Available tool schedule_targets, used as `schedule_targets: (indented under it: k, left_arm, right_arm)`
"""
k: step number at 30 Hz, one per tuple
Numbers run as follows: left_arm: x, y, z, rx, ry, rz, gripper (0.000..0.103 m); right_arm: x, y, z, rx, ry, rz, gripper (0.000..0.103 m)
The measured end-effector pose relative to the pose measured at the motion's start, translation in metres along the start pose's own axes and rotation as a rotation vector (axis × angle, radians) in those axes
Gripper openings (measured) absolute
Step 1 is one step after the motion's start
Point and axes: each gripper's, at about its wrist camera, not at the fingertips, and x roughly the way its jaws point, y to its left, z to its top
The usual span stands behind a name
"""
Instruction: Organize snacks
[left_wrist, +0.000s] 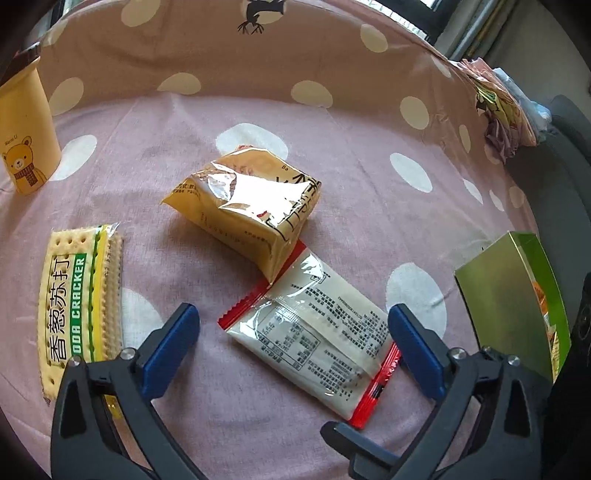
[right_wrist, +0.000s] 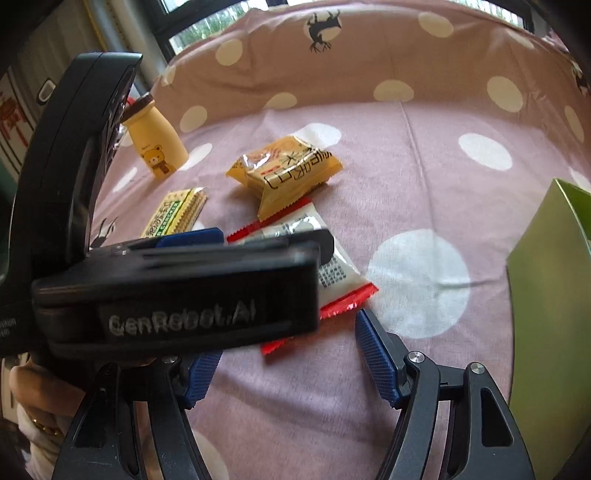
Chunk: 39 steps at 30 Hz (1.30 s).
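A white snack packet with red ends (left_wrist: 317, 339) lies printed side up on the pink dotted cloth (left_wrist: 369, 229). My left gripper (left_wrist: 291, 314) stands open around it, one blue pad on each side, neither touching. A puffy yellow packet (left_wrist: 251, 206) rests on its far end. To the left lies a soda cracker packet (left_wrist: 77, 295). In the right wrist view my right gripper (right_wrist: 288, 336) is open just short of the white packet (right_wrist: 336, 273), whose red edge lies between its pads. The left tool's black housing (right_wrist: 177, 291) hides much of that packet.
A yellow bear-print bottle (left_wrist: 26, 140) stands at the far left. A green carton (left_wrist: 513, 306) stands open at the right edge, also seen in the right wrist view (right_wrist: 550, 314). The cloth rises into a padded back behind. A hand (right_wrist: 22, 387) shows at lower left.
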Motion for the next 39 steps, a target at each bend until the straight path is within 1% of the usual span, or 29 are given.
schedule_targets:
  k: [1,3,5,10,12,13,14,15,16,17,18,19,20,22,24,26,28,30,34,36,39]
  left_arm:
    - [0.0,0.0,-0.002,0.016,-0.011,0.002,0.102]
    - [0.002,-0.001,-0.003,0.018,-0.022,0.017,0.102]
    - [0.004,-0.003,-0.002,0.016,-0.035,0.025,0.102]
    - [0.006,-0.001,-0.001,0.015,-0.065,0.016,0.101]
    - [0.005,0.002,0.0,0.001,-0.074,0.002,0.099]
    - [0.004,0.003,0.0,-0.002,-0.079,-0.004,0.095]
    - [0.003,0.004,0.0,-0.008,-0.083,-0.004,0.09]
    - [0.003,0.005,0.0,-0.012,-0.084,0.0,0.088]
    - [0.002,0.005,0.0,-0.014,-0.087,0.0,0.083]
    - [0.002,0.005,0.0,-0.011,-0.085,-0.001,0.075]
    - [0.001,0.004,-0.001,-0.002,-0.082,0.006,0.072]
    - [0.001,0.002,-0.001,0.006,-0.082,0.002,0.065]
    - [0.002,0.002,-0.001,0.01,-0.079,-0.021,0.056]
    - [0.001,0.004,-0.001,-0.001,-0.078,-0.048,0.053]
    - [0.002,0.009,0.0,-0.029,-0.08,-0.067,0.048]
    - [0.0,0.017,0.0,-0.072,-0.083,-0.084,0.037]
    - [-0.001,0.022,0.0,-0.102,-0.077,-0.111,0.034]
    - [-0.003,0.022,-0.001,-0.1,-0.08,-0.11,0.032]
    - [-0.007,0.013,-0.003,-0.046,-0.091,-0.078,0.031]
    - [-0.009,0.012,-0.003,-0.044,-0.09,-0.087,0.029]
    - [-0.011,0.013,-0.001,-0.049,-0.088,-0.09,0.019]
  right_arm:
    - [0.0,-0.001,0.0,-0.001,-0.01,0.004,0.071]
    - [0.001,-0.003,0.001,0.02,-0.025,0.012,0.073]
    - [0.004,0.0,0.003,0.011,-0.024,0.014,0.079]
    - [0.012,0.016,0.003,-0.092,-0.008,-0.079,0.079]
    - [0.012,0.016,0.003,-0.096,-0.008,-0.084,0.079]
    - [0.012,0.014,0.003,-0.09,-0.008,-0.08,0.079]
    - [0.011,0.013,0.003,-0.088,-0.006,-0.08,0.077]
    - [0.011,0.014,0.003,-0.093,-0.003,-0.092,0.075]
    - [0.012,0.016,0.002,-0.108,0.001,-0.125,0.068]
    - [0.012,0.018,0.002,-0.12,0.003,-0.153,0.062]
    - [0.011,0.018,0.003,-0.113,-0.001,-0.157,0.057]
    - [0.011,0.016,0.005,-0.096,-0.003,-0.152,0.043]
    - [0.01,0.013,0.006,-0.083,-0.003,-0.15,0.037]
    - [0.011,0.008,0.008,-0.06,0.004,-0.139,0.032]
    - [0.011,0.008,0.008,-0.076,0.003,-0.153,0.028]
    - [0.01,0.01,0.006,-0.082,-0.007,-0.161,0.024]
    - [0.009,0.009,0.005,-0.073,-0.015,-0.145,0.021]
    - [0.008,0.007,0.005,-0.064,-0.022,-0.136,0.02]
    - [0.006,0.005,0.004,-0.062,-0.034,-0.121,0.019]
    - [0.003,0.005,0.003,-0.065,-0.041,-0.127,0.019]
    - [-0.005,0.005,0.002,-0.063,-0.057,-0.115,0.017]
